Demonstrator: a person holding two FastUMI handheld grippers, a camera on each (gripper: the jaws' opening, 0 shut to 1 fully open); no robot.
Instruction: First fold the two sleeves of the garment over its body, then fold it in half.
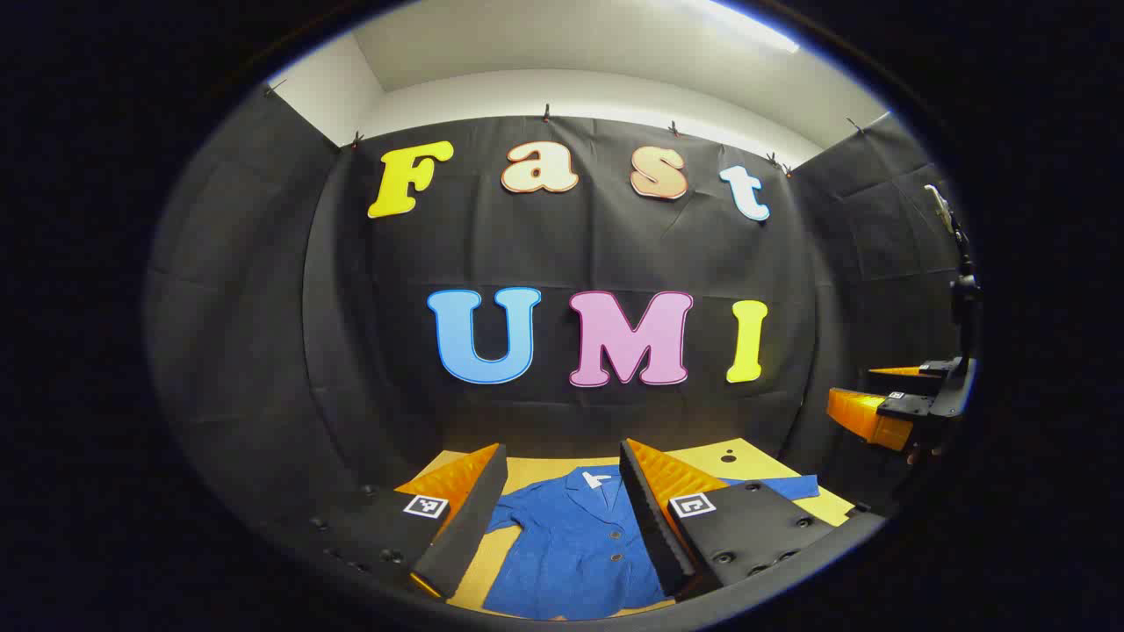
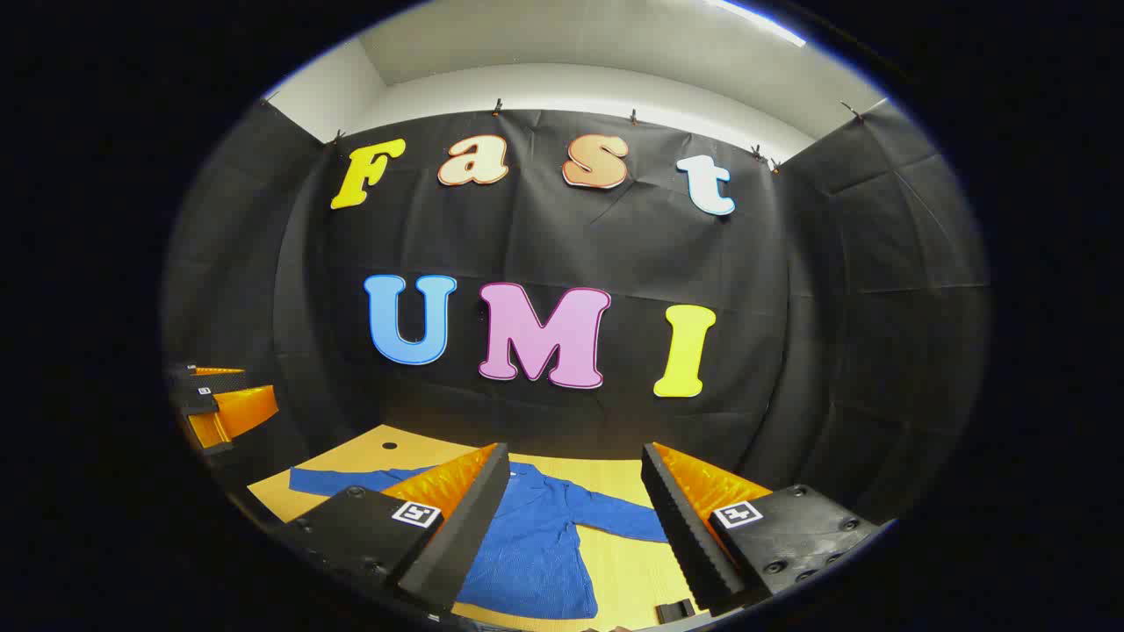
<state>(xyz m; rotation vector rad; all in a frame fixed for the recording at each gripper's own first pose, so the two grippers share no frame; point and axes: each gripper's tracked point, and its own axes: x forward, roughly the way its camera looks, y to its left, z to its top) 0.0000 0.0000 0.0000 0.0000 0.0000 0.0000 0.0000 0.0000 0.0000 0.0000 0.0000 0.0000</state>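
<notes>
A blue shirt (image 1: 575, 549) lay flat on the wooden table (image 1: 746, 461), buttoned front up, both sleeves spread out to the sides. In the left gripper view, the left gripper (image 1: 562, 518) hung above the shirt's body with its fingers wide apart and nothing between them. In the right gripper view, the right gripper (image 2: 575, 527) hung likewise over the shirt (image 2: 536, 549), fingers spread wide and empty, one sleeve (image 2: 628, 520) reaching across the gap.
</notes>
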